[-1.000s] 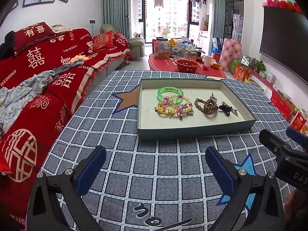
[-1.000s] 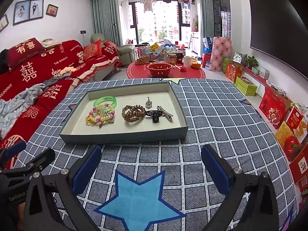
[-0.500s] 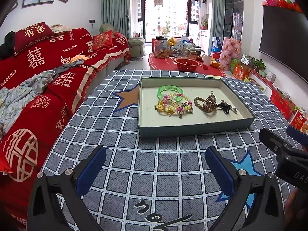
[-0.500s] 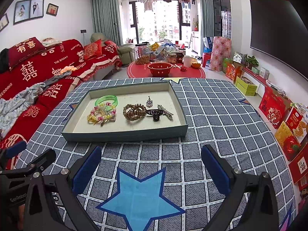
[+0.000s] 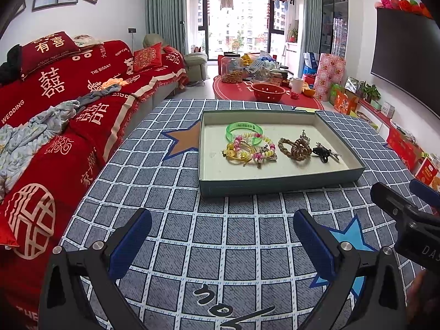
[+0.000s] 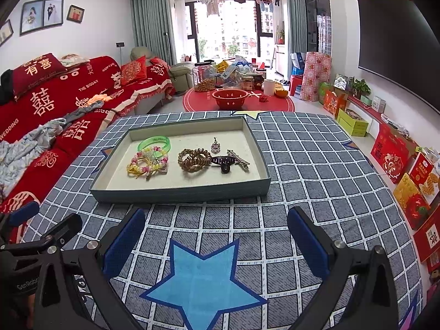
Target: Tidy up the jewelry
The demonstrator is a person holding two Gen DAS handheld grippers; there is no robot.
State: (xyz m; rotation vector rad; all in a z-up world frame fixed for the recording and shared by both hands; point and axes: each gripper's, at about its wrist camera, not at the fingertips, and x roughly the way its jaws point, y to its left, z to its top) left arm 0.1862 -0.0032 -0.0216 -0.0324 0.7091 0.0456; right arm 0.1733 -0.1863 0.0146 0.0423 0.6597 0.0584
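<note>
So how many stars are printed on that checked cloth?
4 that I can see: a blue star in front of the right tongs, a brown star left of the tray, a yellow one behind it, another blue near the left tongs. More may be hidden.

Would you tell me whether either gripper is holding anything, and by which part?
Nothing is held: the left gripper and right gripper are both open and empty.

Left wrist view low over the table's (image 5: 176, 181) near edge, facing the window, tray (image 5: 277, 185) ahead toward the right, right wrist view alongside from the right, tray (image 6: 178, 192) toward the left, both sharing tray and sofa
</note>
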